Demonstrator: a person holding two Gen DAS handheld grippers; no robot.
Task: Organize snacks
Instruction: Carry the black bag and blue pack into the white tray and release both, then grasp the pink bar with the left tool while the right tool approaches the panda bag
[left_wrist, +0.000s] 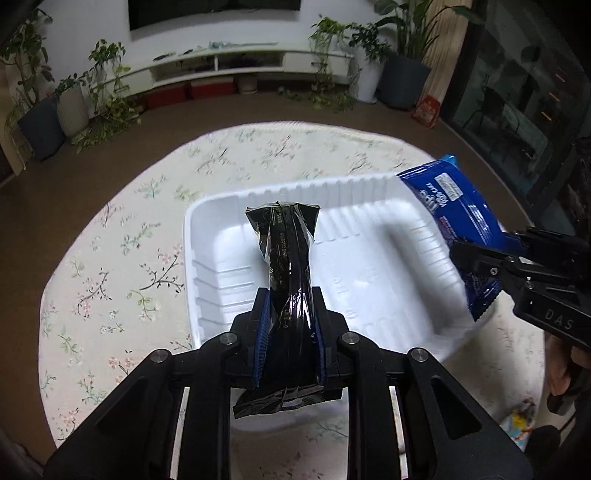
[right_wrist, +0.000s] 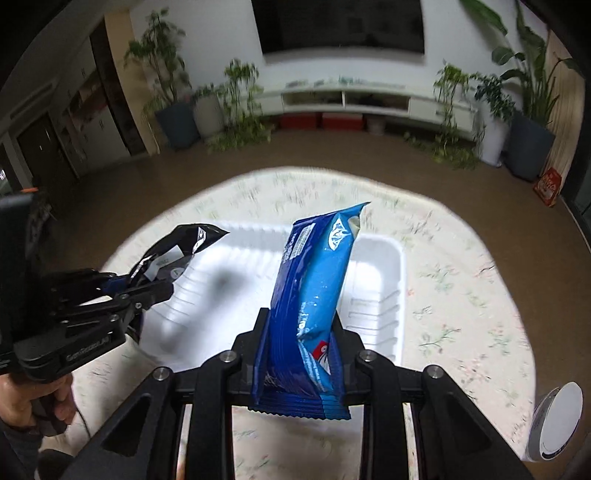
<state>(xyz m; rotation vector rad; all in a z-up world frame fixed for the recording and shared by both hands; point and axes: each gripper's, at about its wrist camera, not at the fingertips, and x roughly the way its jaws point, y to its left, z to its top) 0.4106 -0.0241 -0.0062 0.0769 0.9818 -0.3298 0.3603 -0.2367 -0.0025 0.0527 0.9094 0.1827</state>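
Carrying: both packets over white tray
Left gripper: clenched on black packet
Right gripper: grasping blue packet
Next: lower, release inside

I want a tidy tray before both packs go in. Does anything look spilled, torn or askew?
Nothing stands out. The white tray sits flat and holds nothing yet; the black snack pack in the left gripper and the blue snack pack in the right gripper look intact.
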